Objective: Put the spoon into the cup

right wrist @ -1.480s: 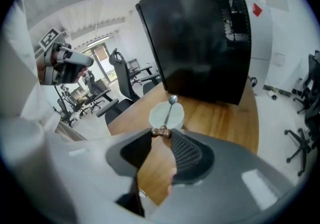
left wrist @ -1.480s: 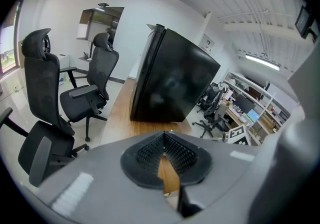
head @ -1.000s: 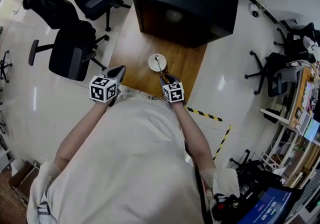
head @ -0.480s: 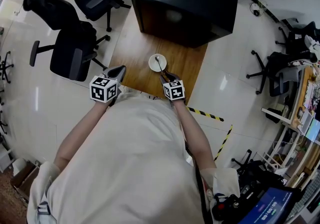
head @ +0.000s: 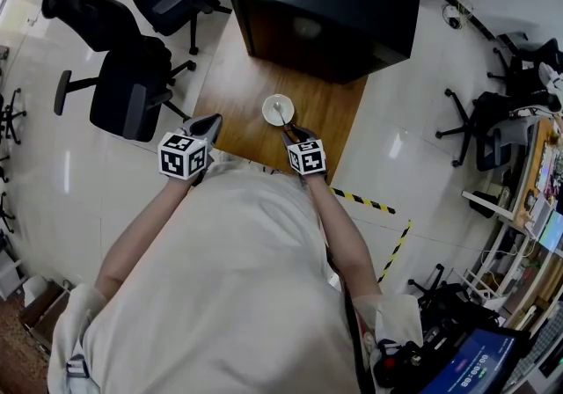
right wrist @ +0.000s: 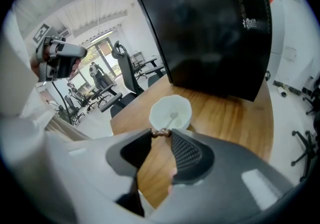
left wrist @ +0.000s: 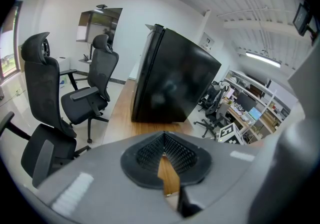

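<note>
Nearest, the left gripper [left wrist: 163, 155] is seen in its own view with jaws brought together and nothing between them; it is held at the table's near edge, at about 9 o'clock of the right gripper [right wrist: 161, 133], well apart from the task's things.

The right gripper's jaws are closed by their tips on the brown, beaded end of the spoon [right wrist: 172, 116]. The bowl of the spoon is already lowered inside the cup [right wrist: 184, 108], which stands on the table [right wrist: 225, 118] just beyond the tips at 12 o'clock. The task is judged all but done, with only the release left.

The spoon is judged light, stiff and thin. Its pale stem may be slippery, so the knobbly brown end is likely the surer place to be taken, as is done here. The white cup is judged light and easily tipped, so no sideways pull on the handle should be given when the spoon is let go.

The pinch on the handle end is shown only in the right gripper view. In the head view it is hidden under the gripper, but the spacing of both grippers is given there. Neither cup nor spoon is shown in the left gripper view.

Farthest, a large black box [head: 334, 5] is set at 12 o'clock, with office chairs [head: 132, 84] at 10 o'clock.
</note>
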`<move>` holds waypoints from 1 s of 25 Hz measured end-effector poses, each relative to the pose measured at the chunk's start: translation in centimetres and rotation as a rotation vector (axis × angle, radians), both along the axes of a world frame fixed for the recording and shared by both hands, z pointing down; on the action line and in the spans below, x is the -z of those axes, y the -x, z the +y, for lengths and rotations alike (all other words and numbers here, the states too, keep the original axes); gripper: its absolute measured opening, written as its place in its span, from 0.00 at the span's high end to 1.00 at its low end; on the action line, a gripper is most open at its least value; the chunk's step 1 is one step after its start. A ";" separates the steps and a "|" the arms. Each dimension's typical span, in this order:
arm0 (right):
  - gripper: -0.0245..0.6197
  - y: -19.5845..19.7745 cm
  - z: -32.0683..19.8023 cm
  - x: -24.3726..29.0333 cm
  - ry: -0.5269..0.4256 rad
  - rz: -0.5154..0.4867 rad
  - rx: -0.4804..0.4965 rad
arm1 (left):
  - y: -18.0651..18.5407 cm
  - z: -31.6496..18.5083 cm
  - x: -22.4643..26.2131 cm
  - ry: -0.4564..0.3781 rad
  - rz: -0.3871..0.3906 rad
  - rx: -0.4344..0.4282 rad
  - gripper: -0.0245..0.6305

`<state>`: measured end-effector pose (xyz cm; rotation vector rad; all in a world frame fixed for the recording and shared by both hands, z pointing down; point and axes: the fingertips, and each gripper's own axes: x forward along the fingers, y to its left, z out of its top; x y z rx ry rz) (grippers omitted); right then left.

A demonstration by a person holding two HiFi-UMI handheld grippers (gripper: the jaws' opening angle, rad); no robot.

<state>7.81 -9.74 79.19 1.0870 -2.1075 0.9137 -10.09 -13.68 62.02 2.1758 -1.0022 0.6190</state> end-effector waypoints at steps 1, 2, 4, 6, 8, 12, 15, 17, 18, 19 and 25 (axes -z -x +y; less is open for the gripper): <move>0.77 0.0 0.0 0.0 0.000 0.000 0.001 | 0.0 0.0 0.0 -0.001 0.000 0.001 0.96; 0.77 0.0 -0.1 0.1 -0.001 0.000 0.002 | 0.0 0.0 0.1 -0.001 0.000 0.002 0.96; 0.77 0.0 -0.2 0.1 -0.001 0.002 0.006 | 0.1 0.0 0.1 0.000 -0.001 0.005 0.96; 0.77 0.0 -0.3 0.1 -0.002 0.003 0.010 | 0.2 0.0 0.1 0.001 0.002 0.008 0.96; 0.77 0.0 -0.4 0.1 -0.003 0.006 0.013 | 0.2 0.0 0.2 0.000 0.007 0.010 0.96; 0.77 0.1 -0.5 0.2 -0.005 0.007 0.013 | 0.3 0.2 0.4 -0.004 0.012 0.010 0.96; 0.77 0.1 -0.4 0.2 -0.005 0.007 0.012 | 0.4 0.4 0.4 -0.005 0.011 0.010 0.96; 0.77 0.2 -0.4 0.2 -0.004 0.006 0.012 | 0.5 0.5 0.4 -0.006 0.010 0.010 0.96; 0.77 0.2 -0.4 0.1 -0.004 0.007 0.013 | 0.6 0.5 0.4 -0.007 0.009 0.010 0.96; 0.77 0.3 -0.5 0.1 -0.003 0.007 0.013 | 0.6 0.4 0.3 -0.008 0.009 0.010 0.96; 0.77 0.5 -0.3 -0.1 0.000 0.020 0.017 | 1.2 0.6 0.6 -0.014 0.015 0.021 0.96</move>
